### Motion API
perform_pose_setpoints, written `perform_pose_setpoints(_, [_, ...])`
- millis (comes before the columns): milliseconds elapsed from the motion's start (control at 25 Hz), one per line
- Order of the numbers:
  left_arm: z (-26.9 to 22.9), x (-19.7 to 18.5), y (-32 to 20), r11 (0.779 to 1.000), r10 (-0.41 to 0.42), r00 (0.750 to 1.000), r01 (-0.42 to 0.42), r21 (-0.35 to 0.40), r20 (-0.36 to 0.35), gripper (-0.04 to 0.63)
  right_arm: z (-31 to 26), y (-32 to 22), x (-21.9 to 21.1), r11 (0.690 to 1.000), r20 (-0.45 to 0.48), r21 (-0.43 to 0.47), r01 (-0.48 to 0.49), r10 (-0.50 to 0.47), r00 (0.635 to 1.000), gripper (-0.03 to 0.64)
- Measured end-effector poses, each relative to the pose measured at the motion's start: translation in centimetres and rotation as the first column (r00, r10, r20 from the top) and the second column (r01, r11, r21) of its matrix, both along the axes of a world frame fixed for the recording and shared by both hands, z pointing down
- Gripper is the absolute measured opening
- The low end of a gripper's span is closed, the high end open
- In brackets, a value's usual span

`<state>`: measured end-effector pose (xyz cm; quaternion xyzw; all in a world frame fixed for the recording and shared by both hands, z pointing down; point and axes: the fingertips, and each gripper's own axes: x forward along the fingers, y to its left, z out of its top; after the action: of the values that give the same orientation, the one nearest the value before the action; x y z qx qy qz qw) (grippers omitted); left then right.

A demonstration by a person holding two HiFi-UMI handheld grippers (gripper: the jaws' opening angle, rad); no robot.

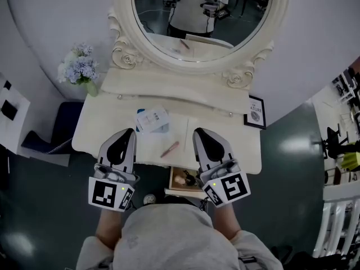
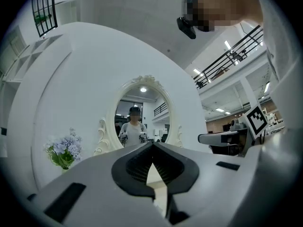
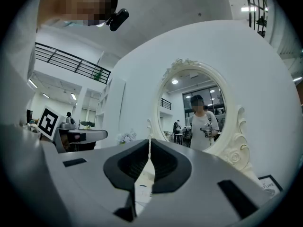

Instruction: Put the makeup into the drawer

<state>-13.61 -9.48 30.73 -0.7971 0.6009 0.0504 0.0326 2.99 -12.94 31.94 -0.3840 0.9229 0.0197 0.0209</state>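
Note:
A slim pink makeup stick (image 1: 170, 149) lies on the cream vanity table (image 1: 242, 151), near its front edge and between my two grippers. A white and blue pack (image 1: 152, 120) lies just behind it. My left gripper (image 1: 129, 133) (image 2: 152, 146) hovers left of the stick, shut and holding nothing. On the other side of the stick my right gripper (image 1: 198, 133) (image 3: 150, 142) is also shut and empty. Both point level toward the mirror. Below the table's front edge a brown drawer (image 1: 175, 180) stands open with small items in it.
An oval mirror (image 1: 202, 16) in an ornate cream frame stands at the back of the table. A bunch of pale blue flowers (image 1: 79, 66) sits at the back left, a small framed picture (image 1: 256, 112) at the back right. A dark chair (image 1: 59, 131) stands left of the table.

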Motion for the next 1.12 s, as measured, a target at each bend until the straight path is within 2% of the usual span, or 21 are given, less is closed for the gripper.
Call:
perform_pose_setpoints(360, [1.0,0.4,-0.1,1.0,0.004,1.0,-0.004,-0.023,-0.002,0.013,2.1,-1.0,0.3,0.997,0.032,-0.075,-0.01,0.012,0.999,0.025])
perform_pose_setpoints(840, [1.2,0.2,0.0,1.0,-0.001,1.0,0.001,-0.03,-0.005,0.012,9.9,-2.0,-0.8,0.972,-0.116,-0.234,-0.011,-0.016,0.993,0.025])
perform_pose_setpoints(1120, [1.3,0.4,0.1,0.999,0.0,1.0,0.0,-0.034,-0.007,0.012,14.4,-2.1,-0.7,0.936,-0.165,-0.351,-0.016,-0.045,0.985,0.025])
